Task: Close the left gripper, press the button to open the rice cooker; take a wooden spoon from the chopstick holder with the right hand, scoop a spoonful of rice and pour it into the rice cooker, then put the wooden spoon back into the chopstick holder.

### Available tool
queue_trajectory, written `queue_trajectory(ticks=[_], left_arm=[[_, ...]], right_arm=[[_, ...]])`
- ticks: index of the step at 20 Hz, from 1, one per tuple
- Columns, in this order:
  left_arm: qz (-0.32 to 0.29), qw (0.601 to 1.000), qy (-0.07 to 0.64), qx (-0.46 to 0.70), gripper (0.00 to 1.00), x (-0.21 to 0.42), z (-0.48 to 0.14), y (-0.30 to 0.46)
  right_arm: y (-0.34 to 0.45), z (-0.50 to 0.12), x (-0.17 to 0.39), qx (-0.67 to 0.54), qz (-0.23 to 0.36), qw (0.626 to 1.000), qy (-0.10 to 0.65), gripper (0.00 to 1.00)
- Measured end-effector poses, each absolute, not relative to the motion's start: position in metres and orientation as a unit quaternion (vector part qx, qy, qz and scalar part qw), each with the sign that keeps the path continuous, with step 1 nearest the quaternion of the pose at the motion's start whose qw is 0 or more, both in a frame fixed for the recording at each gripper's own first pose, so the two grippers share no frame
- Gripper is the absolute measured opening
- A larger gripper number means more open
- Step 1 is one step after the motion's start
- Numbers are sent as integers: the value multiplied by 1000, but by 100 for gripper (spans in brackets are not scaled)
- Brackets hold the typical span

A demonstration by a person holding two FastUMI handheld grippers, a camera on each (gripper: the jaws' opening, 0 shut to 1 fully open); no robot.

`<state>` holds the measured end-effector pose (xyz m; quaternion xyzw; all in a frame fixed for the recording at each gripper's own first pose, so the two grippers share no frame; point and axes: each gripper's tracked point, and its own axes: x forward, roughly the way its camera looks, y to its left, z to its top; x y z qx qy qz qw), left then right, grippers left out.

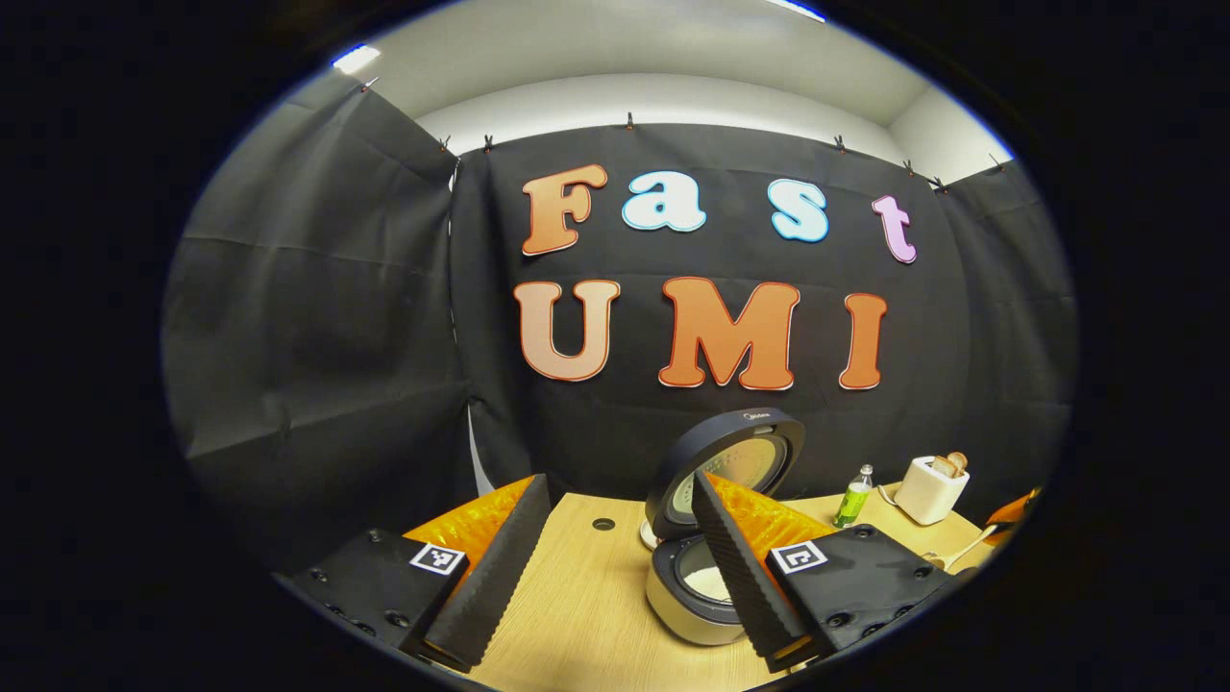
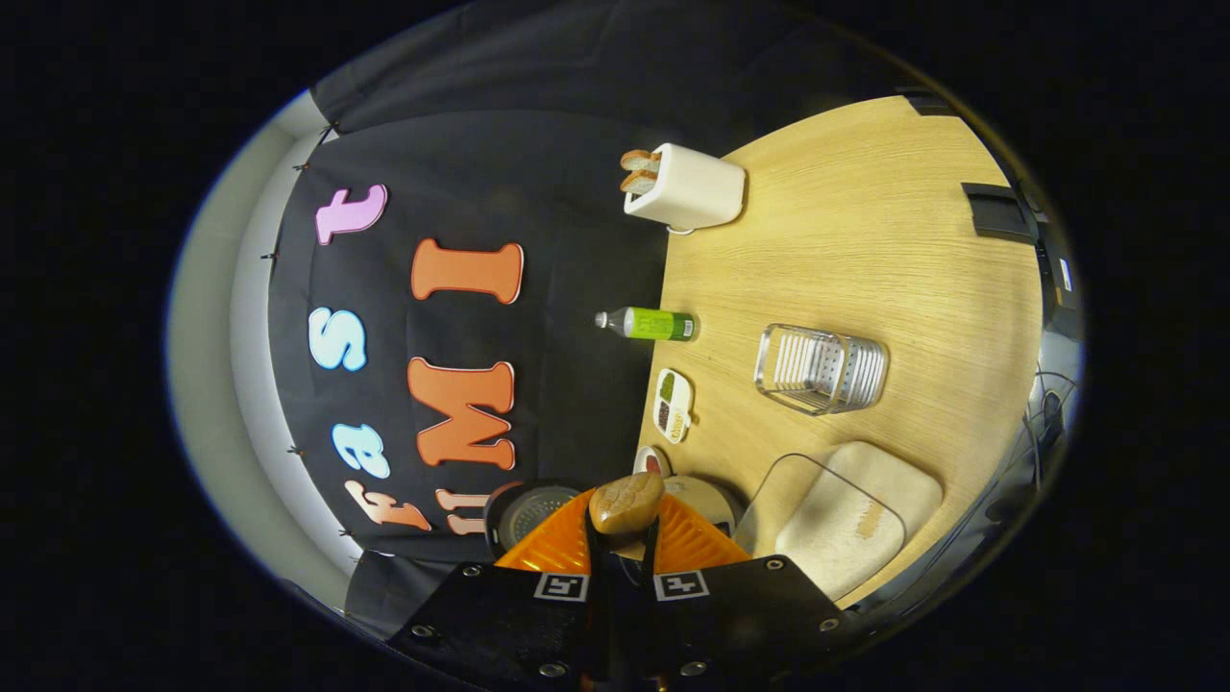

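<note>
Rice cooker lid raised, left claw spread, right claw pinching wooden spoon, bottle near toaster.

- A small line of print is being carried on the raised lid of the rice cooker; it is being shown too small to be read.
- A square black-and-white marker is being carried on each side of the left gripper: a pattern, no letters or numbers.
- Two like markers are being carried on the right gripper.
- A green label is being shown on the bottle; no writing is being made out.
</note>
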<state>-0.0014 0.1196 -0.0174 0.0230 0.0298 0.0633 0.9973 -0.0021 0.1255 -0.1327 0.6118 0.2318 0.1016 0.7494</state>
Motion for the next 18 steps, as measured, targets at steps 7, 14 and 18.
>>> queue_trajectory(ticks=[7,14,18], left_arm=[[75,996,29,26,100,-3,-17,126],[90,995,29,23,100,-2,-14,137],[92,995,33,22,100,-5,-19,137]], right_arm=[[165,-93,34,599,136,755,230,11],[219,-65,79,586,163,759,232,11],[244,-53,99,570,172,772,224,11]])
